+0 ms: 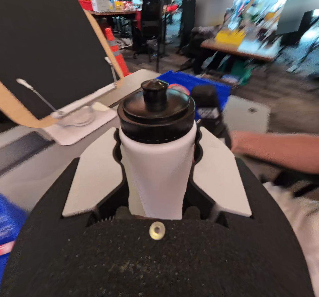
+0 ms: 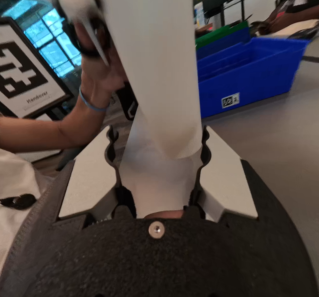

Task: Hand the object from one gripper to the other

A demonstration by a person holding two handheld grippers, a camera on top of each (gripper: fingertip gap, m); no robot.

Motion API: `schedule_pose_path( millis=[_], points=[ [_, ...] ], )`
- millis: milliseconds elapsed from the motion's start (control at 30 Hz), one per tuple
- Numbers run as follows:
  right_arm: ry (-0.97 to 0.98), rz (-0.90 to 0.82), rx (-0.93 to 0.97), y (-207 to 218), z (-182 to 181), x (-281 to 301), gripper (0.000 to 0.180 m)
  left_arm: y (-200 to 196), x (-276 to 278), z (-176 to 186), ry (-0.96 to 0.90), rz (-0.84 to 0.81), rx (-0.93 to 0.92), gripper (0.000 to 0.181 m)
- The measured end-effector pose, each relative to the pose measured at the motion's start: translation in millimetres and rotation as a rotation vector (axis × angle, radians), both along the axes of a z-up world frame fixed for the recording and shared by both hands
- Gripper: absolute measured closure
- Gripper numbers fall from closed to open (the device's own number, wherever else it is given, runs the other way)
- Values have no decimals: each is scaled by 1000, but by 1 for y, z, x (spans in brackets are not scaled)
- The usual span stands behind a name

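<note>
A white bottle point(image 1: 155, 168) with a black sports cap point(image 1: 155, 106) sits between my left gripper's point(image 1: 156, 133) white fingers, which are shut on it just below the cap. In the right wrist view the bottle's white body point(image 2: 155, 64) rises from between my right gripper's point(image 2: 158, 133) fingers. They close on its lower end deep in the jaws, with a small gap at the left fingertip. The left gripper point(image 2: 89, 30) and the hand holding it point(image 2: 100, 75) show blurred at the upper left. A forearm point(image 1: 276, 150) reaches in behind the bottle.
A blue bin point(image 2: 241, 75) stands on the grey table point(image 2: 259, 150) to the right and also shows behind the cap point(image 1: 195, 81). A framed marker board point(image 2: 25, 73) stands at the left. A black panel point(image 1: 43, 38), a white mat with a spoon point(image 1: 77, 121) and an orange cone point(image 1: 115, 50) lie beyond. Across from one pair of fingers to the other is roughly 11 cm. My left gripper's tips are some 35 cm from the black panel point(image 1: 43, 38).
</note>
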State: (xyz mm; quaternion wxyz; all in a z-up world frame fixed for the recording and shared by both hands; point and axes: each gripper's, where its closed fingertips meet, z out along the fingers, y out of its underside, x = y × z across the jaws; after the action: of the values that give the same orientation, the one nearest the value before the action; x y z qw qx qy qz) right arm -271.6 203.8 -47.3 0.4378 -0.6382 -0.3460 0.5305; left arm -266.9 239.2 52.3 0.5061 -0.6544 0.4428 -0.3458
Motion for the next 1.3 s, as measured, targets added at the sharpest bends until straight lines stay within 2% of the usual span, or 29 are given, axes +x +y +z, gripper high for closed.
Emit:
schedule_pose_path(
  millis=[100,233,367,567,733,933,1033,1133,1300],
  points=[
    [35,-95,-50,16,57,35,76,8,-3,-8,196,113,225,98],
    [-165,-283,13,25,90,58,76,11,4,-19,364,178,390,98],
    [-250,-333,10,20,89,40,79,10,14,-41,525,202,494,98],
    [-407,-346,11,27,55,21,80,2,29,-63,670,200,604,98],
    [-457,-389,38,36,43,24,101,-1,36,-72,704,199,623,98],
    [-468,-366,57,37,41,28,103,-2,42,-75,623,205,576,98],
    [-527,-413,90,44,41,45,103,-10,44,-72,559,152,517,104],
    [-513,-462,89,51,50,67,104,-17,42,-74,468,74,341,94],
    [-324,-496,42,52,88,101,104,-17,36,-85,240,-85,-30,88]
  ],
)
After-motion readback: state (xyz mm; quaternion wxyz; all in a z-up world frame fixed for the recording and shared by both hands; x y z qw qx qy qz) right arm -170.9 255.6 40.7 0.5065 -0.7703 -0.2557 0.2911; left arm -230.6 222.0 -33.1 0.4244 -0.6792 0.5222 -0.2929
